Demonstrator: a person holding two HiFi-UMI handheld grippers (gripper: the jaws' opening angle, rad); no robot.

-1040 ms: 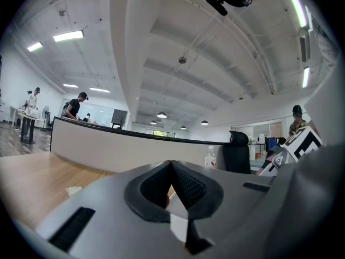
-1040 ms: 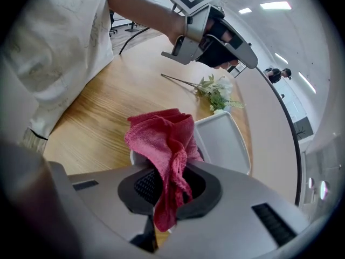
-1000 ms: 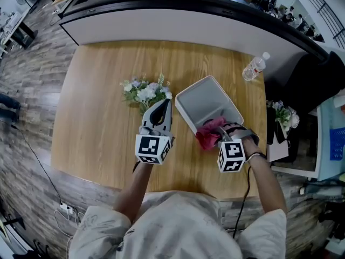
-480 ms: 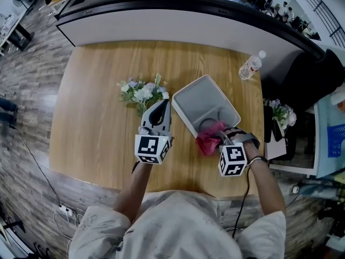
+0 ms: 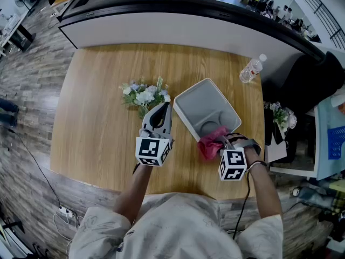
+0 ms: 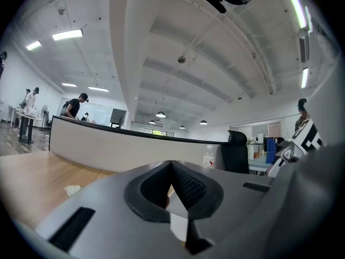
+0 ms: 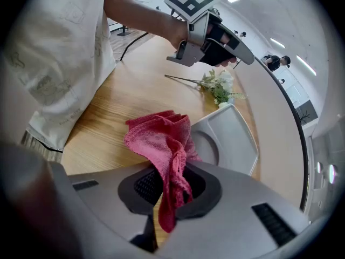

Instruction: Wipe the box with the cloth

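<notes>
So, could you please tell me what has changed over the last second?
The right gripper, shut on the cloth, drew it back toward the person across the box's near corner, uncovering a round recess. The left gripper, flowers and bottle stayed put.

Head view hangs above the person (image 5: 178, 225), looking steeply down on the whole table (image 5: 97, 117). Left gripper view sits low, tilted up past the counter (image 6: 108, 147) to the ceiling (image 6: 188, 63). Right gripper view looks close across the cloth (image 7: 161, 139) and box (image 7: 234, 139) toward the left gripper (image 7: 245, 55); head view shares all three.
</notes>
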